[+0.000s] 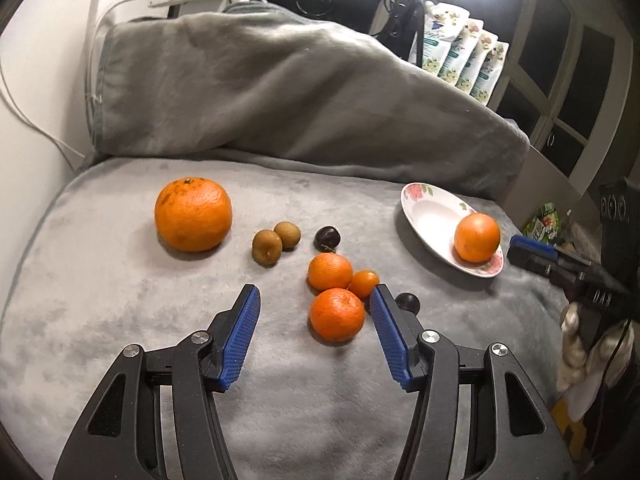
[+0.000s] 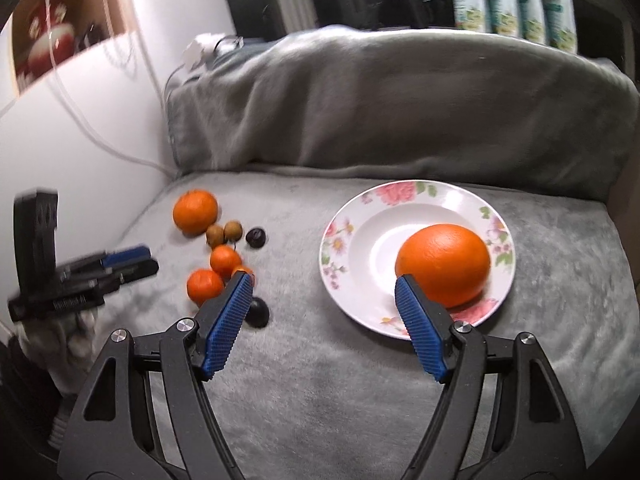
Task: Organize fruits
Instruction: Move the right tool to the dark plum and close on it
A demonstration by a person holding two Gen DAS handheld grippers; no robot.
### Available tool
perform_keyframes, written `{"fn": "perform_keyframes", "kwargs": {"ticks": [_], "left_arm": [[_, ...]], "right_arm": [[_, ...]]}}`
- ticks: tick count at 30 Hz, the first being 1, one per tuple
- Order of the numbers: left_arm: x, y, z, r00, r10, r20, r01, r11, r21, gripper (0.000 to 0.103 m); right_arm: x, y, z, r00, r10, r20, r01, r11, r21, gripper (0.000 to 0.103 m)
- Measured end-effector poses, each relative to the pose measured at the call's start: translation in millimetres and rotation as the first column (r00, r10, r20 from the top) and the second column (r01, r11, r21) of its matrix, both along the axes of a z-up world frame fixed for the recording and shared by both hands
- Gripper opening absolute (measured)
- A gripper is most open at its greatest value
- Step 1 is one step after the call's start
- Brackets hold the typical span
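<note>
**Op:** One orange point(image 2: 444, 266) is on the floral plate point(image 2: 416, 196), toward the plate's right side, just past my right gripper's point(image 2: 324, 278) right fingertip. That gripper is spread wide with nothing between the pads, so I'd judge it free for the next pick.

**Spotter:** And the loose fruit?

**Op:** Ahead of my left gripper point(image 1: 315, 294), all on the grey blanket point(image 1: 120, 320). Nearest is a mandarin point(image 1: 337, 314), between the fingertips but closer to the right pad point(image 1: 386, 332); I can't tell whether it touches. The left gripper is also wide open, holding nothing. Just beyond sit a second mandarin point(image 1: 330, 271) and a small orange tomato-like fruit point(image 1: 364, 283), touching each other. A dark plum point(image 1: 409, 302) peeks out behind the right finger, another point(image 1: 327, 238) lies further ahead, two brown kiwis point(image 1: 276, 242) are ahead-left, and the big orange point(image 1: 193, 214) is far ahead-left, well apart from the rest.

**Spotter:** So which step?

**Op:** I read it as early: one fruit plated, the rest waiting. The near mandarin looks like the next candidate.

**Spotter:** What does the move need?

**Op:** Centre the left gripper on it, shifting slightly right so both pads meet it evenly, lower, close gently, then carry it right to the plate. The neighbours crowd the far side, so I shouldn't push too deep.
</note>
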State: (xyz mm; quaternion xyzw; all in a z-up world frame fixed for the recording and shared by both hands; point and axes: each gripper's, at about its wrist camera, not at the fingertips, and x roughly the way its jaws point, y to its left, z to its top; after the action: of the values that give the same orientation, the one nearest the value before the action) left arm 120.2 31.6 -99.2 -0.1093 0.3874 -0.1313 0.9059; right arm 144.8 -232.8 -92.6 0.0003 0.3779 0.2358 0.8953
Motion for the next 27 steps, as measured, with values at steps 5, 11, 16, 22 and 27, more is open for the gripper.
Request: {"fn": "perform_keyframes", "kwargs": {"ticks": [5, 11, 16, 22, 27], "left_arm": [[6, 2, -6, 1.000, -0.006, -0.018, 0.006, 1.000, -0.029, 0.056], [8, -4, -15, 0.998, -0.044, -0.049, 0.040, 0.997, -0.067, 0.054], [8, -9, -22, 0.995, -0.067, -0.074, 0.061, 0.995, -0.081, 0.052], [11, -13, -27, 0.992, -0.087, -0.089, 0.079, 0.993, -0.087, 0.049], [17, -15, -31, 0.990, -0.092, -0.103, 0.082, 0.992, -0.097, 0.048]], "right_arm": [[0, 15, -13, 0.998, 0.059, -0.036, -0.060, 0.998, -0.014, 0.070], [2, 35, -30, 0.989, 0.129, -0.077, -0.133, 0.990, -0.051, 0.056], [7, 48, -41, 0.980, 0.166, -0.108, -0.174, 0.982, -0.070, 0.049], [11, 60, -52, 0.969, 0.205, -0.137, -0.218, 0.972, -0.088, 0.042], [13, 70, -58, 0.962, 0.230, -0.148, -0.246, 0.964, -0.104, 0.042]]}}
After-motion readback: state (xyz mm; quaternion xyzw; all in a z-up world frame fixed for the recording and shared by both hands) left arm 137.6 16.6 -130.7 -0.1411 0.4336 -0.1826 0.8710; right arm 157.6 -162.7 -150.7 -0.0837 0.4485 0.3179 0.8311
